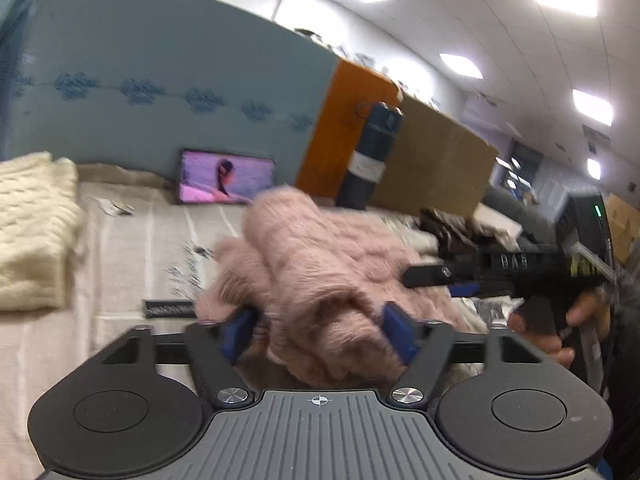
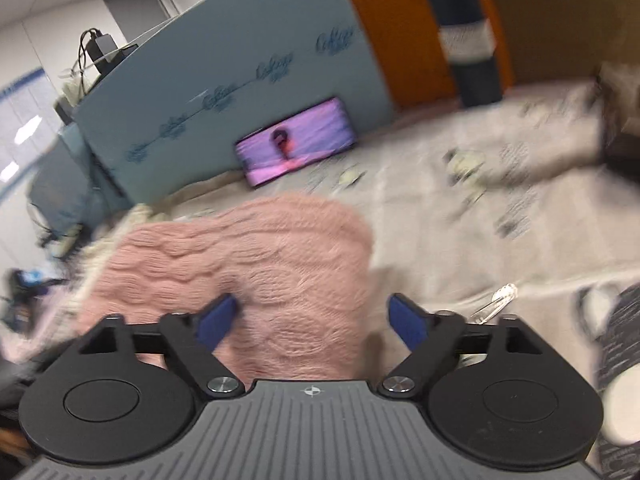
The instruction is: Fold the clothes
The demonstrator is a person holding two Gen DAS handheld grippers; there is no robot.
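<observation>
One pink knitted sweater (image 1: 320,264), one cream knitted sweater (image 1: 36,228), one phone (image 1: 226,178), one dark bottle (image 1: 370,156), two grippers.

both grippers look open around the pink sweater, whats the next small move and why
Probably draw both back clear of the pink sweater: the left hand-held gripper and right hand-held gripper stand open with knit between their pads, ungripped, and it lies bunched on the bedspread.

An office: a tiled ceiling (image 1: 460,20) with flat panel lights (image 1: 592,106). A blue desk partition (image 1: 160,80) backs the cloth-covered table (image 2: 440,240), cardboard boxes (image 1: 436,156) alongside
</observation>
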